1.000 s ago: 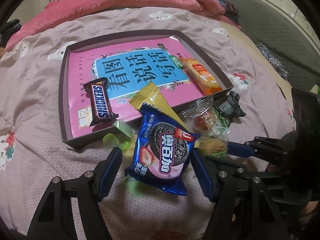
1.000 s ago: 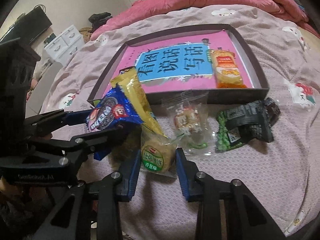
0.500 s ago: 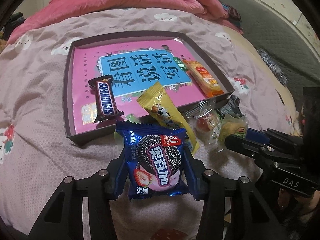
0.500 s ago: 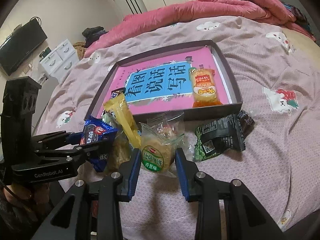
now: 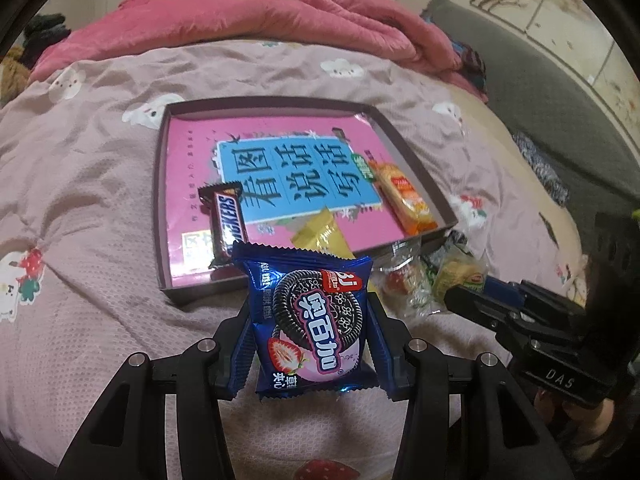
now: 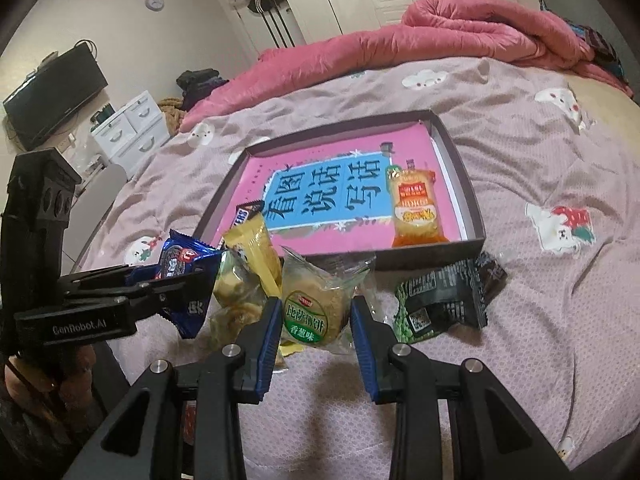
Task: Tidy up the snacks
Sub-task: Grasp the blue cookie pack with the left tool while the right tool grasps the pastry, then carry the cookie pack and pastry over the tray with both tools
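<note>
My left gripper is shut on a blue Oreo pack and holds it above the bed, just before the dark tray's near wall. My right gripper is shut on a clear-wrapped green-label biscuit, lifted off the bed. The tray holds a pink book, a Snickers bar and an orange snack pack. A yellow packet leans over the tray's near edge. The left gripper shows at left in the right wrist view.
A black-and-green snack pack lies on the bedspread right of my right gripper. A clear wrapped candy and a yellowish pack lie near the tray front. A pink quilt is heaped at the far side.
Both grippers have risen and pulled back with their packs. The left closed on the Oreo pack and lifted it; the right lifted the biscuit off the bed.
</note>
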{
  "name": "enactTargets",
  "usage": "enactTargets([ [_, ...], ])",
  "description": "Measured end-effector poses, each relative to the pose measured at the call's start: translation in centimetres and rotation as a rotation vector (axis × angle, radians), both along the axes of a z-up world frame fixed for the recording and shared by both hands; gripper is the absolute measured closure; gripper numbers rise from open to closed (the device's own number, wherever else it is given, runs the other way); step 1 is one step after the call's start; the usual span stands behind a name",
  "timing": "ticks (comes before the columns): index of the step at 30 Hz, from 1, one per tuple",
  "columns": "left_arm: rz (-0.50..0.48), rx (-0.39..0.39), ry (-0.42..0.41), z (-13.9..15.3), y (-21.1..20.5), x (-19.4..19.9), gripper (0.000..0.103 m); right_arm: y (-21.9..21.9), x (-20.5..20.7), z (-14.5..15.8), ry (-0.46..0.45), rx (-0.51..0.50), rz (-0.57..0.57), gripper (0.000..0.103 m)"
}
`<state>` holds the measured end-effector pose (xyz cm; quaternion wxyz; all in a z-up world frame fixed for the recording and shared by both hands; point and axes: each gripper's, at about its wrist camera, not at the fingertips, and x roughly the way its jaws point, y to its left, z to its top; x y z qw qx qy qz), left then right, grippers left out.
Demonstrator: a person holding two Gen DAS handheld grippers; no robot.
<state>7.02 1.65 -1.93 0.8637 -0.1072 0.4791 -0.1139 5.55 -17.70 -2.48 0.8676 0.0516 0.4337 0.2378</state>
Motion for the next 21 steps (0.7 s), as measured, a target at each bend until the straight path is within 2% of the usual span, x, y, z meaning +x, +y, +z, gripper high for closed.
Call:
enactTargets([
  [21,0.155,0.035,-0.128,2.6,4.5,0.5,0.052,-1.1,1.5,1.7,-0.101,-0.012,-0.045,0.068],
])
